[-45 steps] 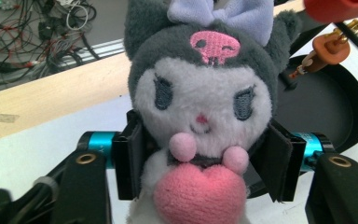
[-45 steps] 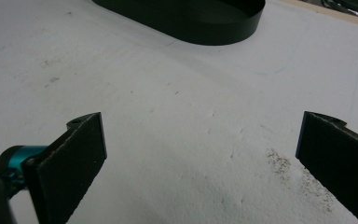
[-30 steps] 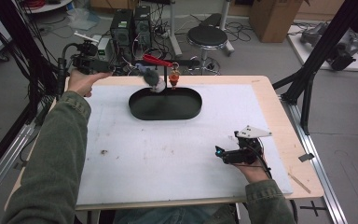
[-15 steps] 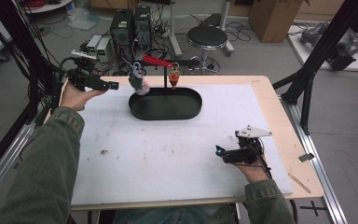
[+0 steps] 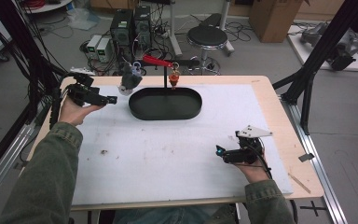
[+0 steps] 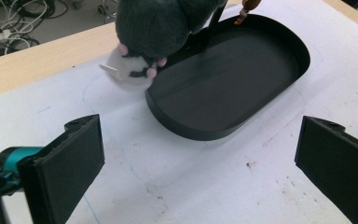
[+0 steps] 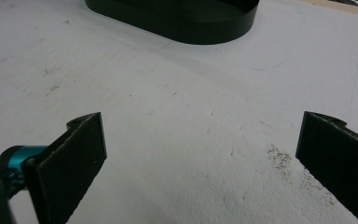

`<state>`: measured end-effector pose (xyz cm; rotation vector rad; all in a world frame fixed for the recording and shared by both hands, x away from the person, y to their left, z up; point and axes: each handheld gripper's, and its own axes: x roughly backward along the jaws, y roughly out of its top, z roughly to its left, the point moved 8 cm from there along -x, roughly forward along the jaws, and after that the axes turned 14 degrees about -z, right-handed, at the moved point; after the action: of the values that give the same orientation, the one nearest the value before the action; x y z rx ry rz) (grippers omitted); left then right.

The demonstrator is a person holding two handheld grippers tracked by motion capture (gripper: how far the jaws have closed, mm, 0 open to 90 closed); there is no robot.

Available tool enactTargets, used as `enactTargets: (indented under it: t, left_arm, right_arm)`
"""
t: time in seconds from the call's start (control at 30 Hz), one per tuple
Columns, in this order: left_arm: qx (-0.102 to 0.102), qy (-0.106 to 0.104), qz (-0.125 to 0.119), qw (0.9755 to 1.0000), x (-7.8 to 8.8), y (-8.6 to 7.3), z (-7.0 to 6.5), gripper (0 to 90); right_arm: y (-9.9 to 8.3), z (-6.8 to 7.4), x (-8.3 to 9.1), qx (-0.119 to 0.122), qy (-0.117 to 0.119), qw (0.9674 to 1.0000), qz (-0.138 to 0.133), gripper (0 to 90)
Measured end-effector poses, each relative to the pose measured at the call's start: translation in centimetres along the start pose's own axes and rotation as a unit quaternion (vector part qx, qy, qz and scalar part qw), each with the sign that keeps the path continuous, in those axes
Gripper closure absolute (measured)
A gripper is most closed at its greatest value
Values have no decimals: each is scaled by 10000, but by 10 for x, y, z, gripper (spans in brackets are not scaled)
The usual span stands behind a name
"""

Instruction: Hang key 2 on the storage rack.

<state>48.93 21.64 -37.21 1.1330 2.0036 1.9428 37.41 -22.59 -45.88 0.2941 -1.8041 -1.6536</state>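
The left hand-held gripper (image 5: 109, 99) sits in the upper left of the high view, held just above the tabletop's left edge, its jaws spread wide and gripping nothing. In the left gripper view those two black jaws stand far apart at the lower corners, with bare white mat between them. Just past its tip, a grey plush toy (image 5: 130, 80) with a white face and pink spots hangs at the left end of the black oval tray (image 5: 165, 114); in the left gripper view the plush toy (image 6: 154, 32) fills the top centre, over the rim of the tray (image 6: 191, 133). I cannot tell whether it touches the rim.

The right hand-held gripper (image 5: 220, 152) lies low at the lower right of the high view, resting in the person's hand on the mat, jaws likewise wide open and empty. Its own view shows only scuffed white surface between the jaws and the tray (image 7: 200, 28) far off at the top.

Behind the tray stands a thin black post with a red arm (image 5: 156, 60) and a small orange figure (image 5: 173, 80) hanging from it. The white mat (image 5: 168, 154) covers a wooden tabletop (image 5: 279, 121). Beyond, on the grey floor, are a round stool (image 5: 207, 36), computer boxes and tangled cables.
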Motion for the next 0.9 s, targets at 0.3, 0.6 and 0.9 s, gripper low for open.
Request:
enactTargets:
  t: [0.3, 0.6, 0.9]
  left_arm:
    - [-125, -25, -88, 9999, 7, -4, -7, 17]
    - [-303, 23, -14, 9995, 14, -23, -17, 17]
    - [-215, -203, -51, 9995, 20, -44, -28, 17]
  right_arm:
    - [0, 0, 0, -8, -9, 10000, 2, 8]
    - [-2, 1, 0, -5, 44, 10000, 69, 8]
    - [-1, 2, 0, -92, 81, 9999, 40, 8]
